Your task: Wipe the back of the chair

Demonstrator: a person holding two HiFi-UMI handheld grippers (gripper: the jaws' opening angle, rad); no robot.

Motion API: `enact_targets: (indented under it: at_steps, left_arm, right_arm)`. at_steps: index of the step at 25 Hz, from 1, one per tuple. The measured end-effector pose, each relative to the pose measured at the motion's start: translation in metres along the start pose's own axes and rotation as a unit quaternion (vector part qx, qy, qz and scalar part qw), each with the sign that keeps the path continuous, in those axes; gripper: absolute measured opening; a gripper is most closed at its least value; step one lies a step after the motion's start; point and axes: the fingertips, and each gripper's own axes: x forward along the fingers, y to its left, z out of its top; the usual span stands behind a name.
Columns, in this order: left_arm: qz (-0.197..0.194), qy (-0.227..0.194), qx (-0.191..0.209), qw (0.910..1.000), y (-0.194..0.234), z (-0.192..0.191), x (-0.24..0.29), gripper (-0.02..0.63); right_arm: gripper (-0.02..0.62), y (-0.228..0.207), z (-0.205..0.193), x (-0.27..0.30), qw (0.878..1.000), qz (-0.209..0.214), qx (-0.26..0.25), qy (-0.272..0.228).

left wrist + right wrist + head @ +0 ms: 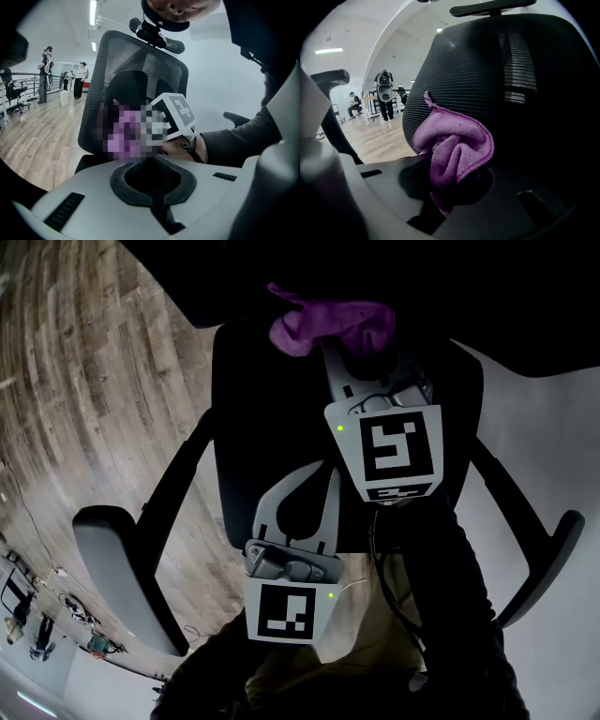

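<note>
- Where the scene begins at far left: wooden floor (75, 381), pale planks. Several people (45, 70) stand far off on it in both gripper views.
- Left armrest (122, 559): grey pad on a dark arm, near left of the chair (244, 427).
- Left gripper (323, 474): near centre, above the dark seat, well apart from the cloth. In its own view the jaws are drawn together on nothing. Ahead of it are the backrest and the marker cube of the other gripper, with a hand (180, 147) in a dark sleeve behind that cube.
- Backrest (511, 84): black mesh, upright, with a headrest (492, 7) on top. It stands far from the person, beyond both grippers.
- Cloth (328, 324): purple, bunched into folds, at the far centre of the head view. In the right gripper view it sits in front of the lower left part of the mesh. Whether it touches the mesh cannot be told.
- Right gripper (336, 348): right of the left gripper and reaching farther. Its jaws are closed on the cloth, which bulges out above them.
- Right armrest (553, 549): grey pad on a dark arm, near right, over a pale floor.
</note>
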Motion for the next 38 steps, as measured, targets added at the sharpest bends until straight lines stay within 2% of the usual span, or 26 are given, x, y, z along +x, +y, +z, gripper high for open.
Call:
enact_targets:
  at_steps: [28,38]
  left_arm:
    - [-0.037,0.015,0.046,0.9982,-0.061,0.004,0.038,0.0]
    - [-0.056,0.027,0.078,0.995,-0.074,0.008,0.043,0.0]
  right_arm:
    - [0.063,-0.093,-0.043,-0.046,0.996,-0.071,0.043,0.013]
    - [0.063,-0.12,-0.057,-0.064,0.992,-0.104,0.064,0.019]
